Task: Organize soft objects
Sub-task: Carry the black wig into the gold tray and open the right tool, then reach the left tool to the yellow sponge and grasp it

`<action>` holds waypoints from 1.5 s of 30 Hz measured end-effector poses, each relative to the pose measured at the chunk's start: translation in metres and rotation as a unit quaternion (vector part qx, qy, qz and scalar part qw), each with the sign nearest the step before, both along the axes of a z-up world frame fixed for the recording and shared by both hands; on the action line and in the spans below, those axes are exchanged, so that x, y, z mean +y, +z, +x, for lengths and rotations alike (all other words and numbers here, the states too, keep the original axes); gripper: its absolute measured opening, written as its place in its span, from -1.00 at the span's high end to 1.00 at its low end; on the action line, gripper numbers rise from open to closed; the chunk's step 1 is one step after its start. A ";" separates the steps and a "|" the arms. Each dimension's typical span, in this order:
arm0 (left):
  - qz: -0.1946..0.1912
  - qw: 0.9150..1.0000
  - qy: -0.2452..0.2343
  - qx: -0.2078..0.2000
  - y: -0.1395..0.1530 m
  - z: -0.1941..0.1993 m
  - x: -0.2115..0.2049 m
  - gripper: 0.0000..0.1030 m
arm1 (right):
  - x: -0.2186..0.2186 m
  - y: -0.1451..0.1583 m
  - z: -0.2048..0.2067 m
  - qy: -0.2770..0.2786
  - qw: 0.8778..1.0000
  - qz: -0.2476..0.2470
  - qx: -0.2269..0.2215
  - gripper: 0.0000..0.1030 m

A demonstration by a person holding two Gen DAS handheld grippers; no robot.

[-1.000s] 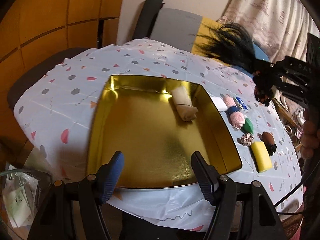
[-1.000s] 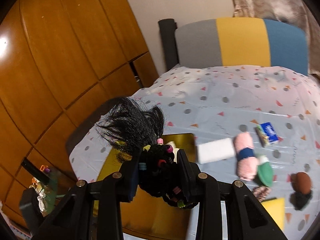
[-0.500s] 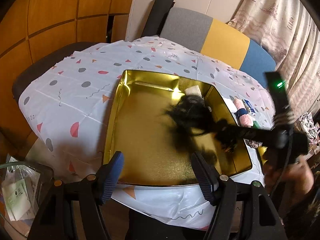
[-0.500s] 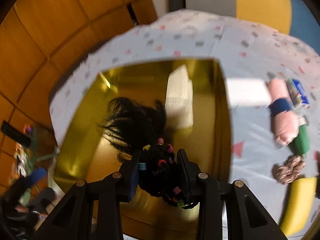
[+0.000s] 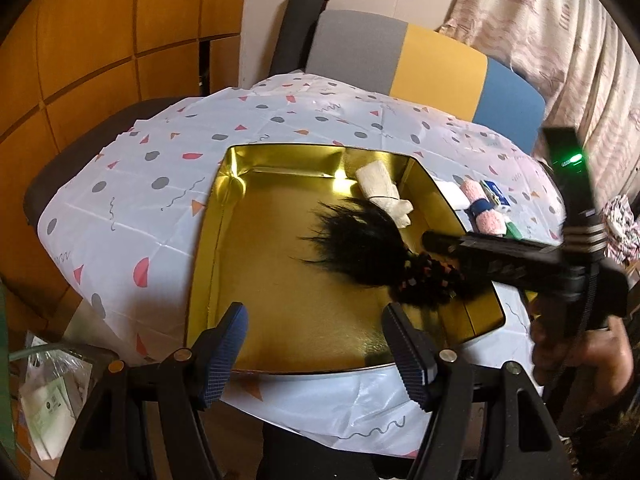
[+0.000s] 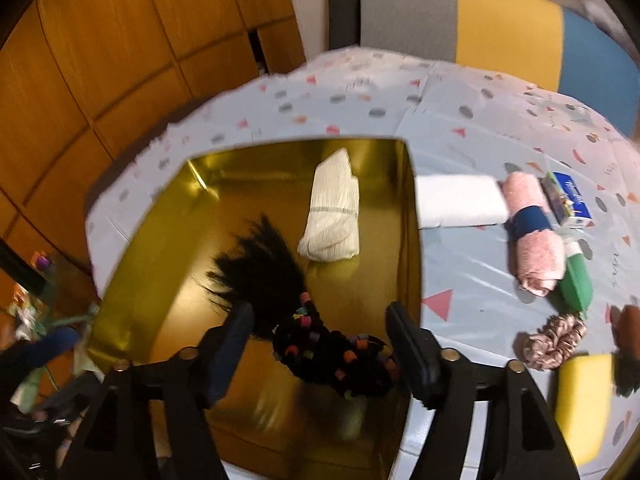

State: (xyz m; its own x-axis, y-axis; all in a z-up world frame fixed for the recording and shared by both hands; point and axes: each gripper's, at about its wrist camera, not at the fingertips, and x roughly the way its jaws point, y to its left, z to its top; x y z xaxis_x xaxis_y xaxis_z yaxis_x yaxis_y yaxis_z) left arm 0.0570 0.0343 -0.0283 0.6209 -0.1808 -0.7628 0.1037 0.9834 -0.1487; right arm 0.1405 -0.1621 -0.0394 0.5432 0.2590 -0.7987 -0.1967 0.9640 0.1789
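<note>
While the right gripper (image 6: 320,344) hangs spread over the gold tray (image 5: 208,240), the black hairpiece (image 6: 304,316) lies inside it — near the rolled cloth (image 6: 334,210); the left gripper (image 5: 316,350) gapes empty at the tray's near rim.

Warm indoor light glares off the gold tray (image 5: 280,216); right view motion-blurred.

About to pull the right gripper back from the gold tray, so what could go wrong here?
1. The black hairpiece, with beaded braids, lies between the open right gripper fingers; strands might snag and drag out.
2. It lies close beside the rolled cream cloth, which could be nudged.
3. The fingers sit low near the gold tray wall and might bump it.
</note>
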 end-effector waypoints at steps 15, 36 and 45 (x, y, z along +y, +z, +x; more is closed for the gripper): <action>0.026 0.998 -0.050 -0.006 0.010 -0.009 -0.044 -0.37 | -0.089 0.032 -0.053 -0.063 0.996 -0.044 -0.054 -0.59; -0.009 0.984 -0.176 0.013 0.023 -0.010 -0.138 -0.25 | -0.326 0.022 -0.100 -0.295 0.950 -0.093 -0.044 -0.68; -0.006 0.963 -0.263 0.055 0.010 -0.003 -0.228 -0.28 | -0.376 0.004 -0.117 -0.380 0.924 -0.008 -0.025 -0.71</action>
